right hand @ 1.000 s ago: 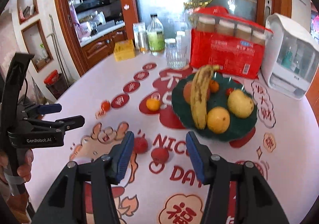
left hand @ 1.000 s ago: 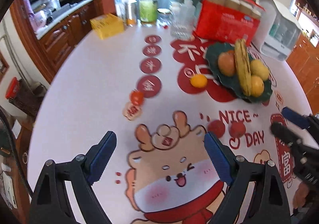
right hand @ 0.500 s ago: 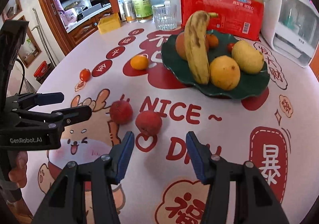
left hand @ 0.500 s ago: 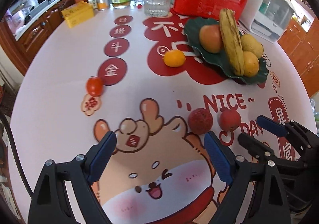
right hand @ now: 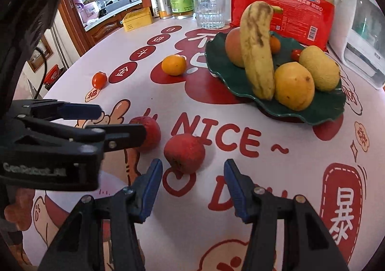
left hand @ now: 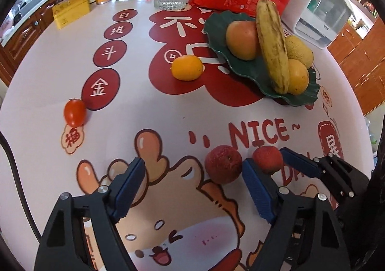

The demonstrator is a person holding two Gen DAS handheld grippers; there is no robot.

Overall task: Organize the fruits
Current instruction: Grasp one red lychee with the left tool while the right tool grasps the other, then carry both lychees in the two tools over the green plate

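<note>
**Four fruits still off the plate**

The green plate (right hand: pixel 320 114) already holds a banana (right hand: pixel 257 54) and several round fruits. Short of it on the bench (left hand: pixel 149 112) lie a tangerine (left hand: pixel 187 67), a small tomato (left hand: pixel 74 112) and two red lychees. The left tool (left hand: pixel 192 189), jaws wide and just narrowing, flanks the left lychee (left hand: pixel 223 163) without touching. The right tool (right hand: pixel 192 186), partly open and closing, brackets the right lychee (right hand: pixel 184 155), not yet gripped.
</note>
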